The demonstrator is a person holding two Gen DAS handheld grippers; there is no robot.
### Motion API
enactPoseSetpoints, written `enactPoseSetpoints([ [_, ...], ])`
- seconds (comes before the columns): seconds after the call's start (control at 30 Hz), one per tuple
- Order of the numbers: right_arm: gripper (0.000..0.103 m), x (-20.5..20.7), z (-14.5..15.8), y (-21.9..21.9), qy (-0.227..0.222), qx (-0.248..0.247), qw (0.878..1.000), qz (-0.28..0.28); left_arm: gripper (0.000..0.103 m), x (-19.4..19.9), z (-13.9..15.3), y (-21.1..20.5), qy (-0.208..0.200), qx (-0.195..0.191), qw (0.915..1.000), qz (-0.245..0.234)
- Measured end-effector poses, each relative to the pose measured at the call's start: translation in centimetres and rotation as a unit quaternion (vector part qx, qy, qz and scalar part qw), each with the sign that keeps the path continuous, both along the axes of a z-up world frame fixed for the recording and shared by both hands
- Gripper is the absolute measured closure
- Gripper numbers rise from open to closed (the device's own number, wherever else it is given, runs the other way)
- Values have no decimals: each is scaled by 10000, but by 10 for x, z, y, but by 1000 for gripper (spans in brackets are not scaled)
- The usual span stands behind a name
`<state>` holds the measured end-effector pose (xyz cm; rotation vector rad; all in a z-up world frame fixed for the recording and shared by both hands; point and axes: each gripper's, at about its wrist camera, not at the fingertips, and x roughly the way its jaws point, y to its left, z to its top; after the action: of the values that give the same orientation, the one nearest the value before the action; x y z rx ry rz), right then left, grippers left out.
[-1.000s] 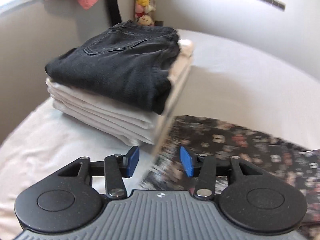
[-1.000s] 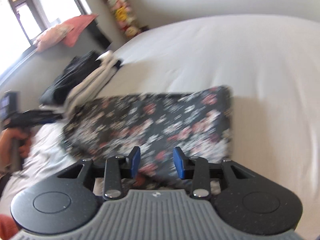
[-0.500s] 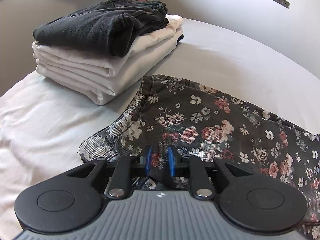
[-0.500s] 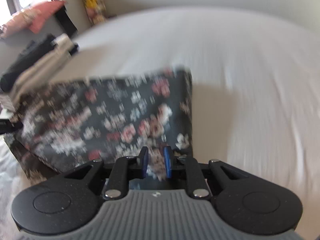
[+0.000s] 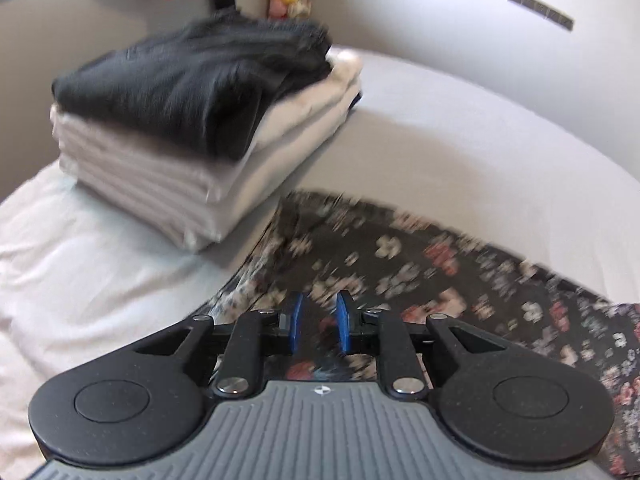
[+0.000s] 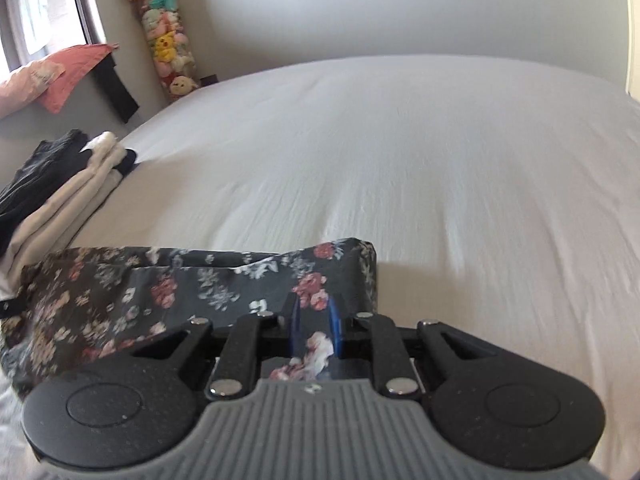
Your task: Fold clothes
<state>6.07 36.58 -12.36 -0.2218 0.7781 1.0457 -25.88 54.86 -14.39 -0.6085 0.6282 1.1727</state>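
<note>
A dark floral garment [image 5: 420, 264] lies spread on the white bed [image 5: 460, 140]. My left gripper [image 5: 319, 326] is shut on its near left edge, with the fabric pinched between the blue pads. In the right wrist view the same floral garment [image 6: 180, 284] stretches to the left, and my right gripper [image 6: 314, 328] is shut on its near right corner, cloth bunched between the pads. The garment's far edge looks raised and folded in that view. Both grippers point down toward the bed.
A stack of folded clothes [image 5: 192, 128] sits at the left, black jeans on top of white items, also seen as the folded stack [image 6: 64, 184]. The bed [image 6: 420, 160] extends far and right. A column of plush toys [image 6: 168, 48] stands by the wall.
Both grippers went from open to shut on the floral garment's near edge. The right gripper has moved toward the garment's right corner, and the cloth there now looks lifted.
</note>
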Motion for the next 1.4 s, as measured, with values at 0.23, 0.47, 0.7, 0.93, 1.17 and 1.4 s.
enactPoseSetpoints([
  [0.23,88,19,-14,-5,-2,-88,9987,-499,82,-1,-3,4,-43,-36,10000,47],
  [0.47,89,18,5,21,-37,223,9992,-341,82,5,-1,5,-11,26,10000,-53],
  [0.7,92,25,-24,38,-66,-252,9988,-405,82,6,-6,6,122,48,9999,-110],
  [0.93,85,25,1,6,345,-7,9976,-602,82,-4,7,-1,-168,132,9998,-62],
  [1.17,88,-25,34,-50,243,-73,9991,-333,82,-10,21,-25,-214,29,9991,-363],
  [1.4,89,-57,10,-92,230,-672,9974,-133,82,-8,7,-39,238,-258,9973,-642],
])
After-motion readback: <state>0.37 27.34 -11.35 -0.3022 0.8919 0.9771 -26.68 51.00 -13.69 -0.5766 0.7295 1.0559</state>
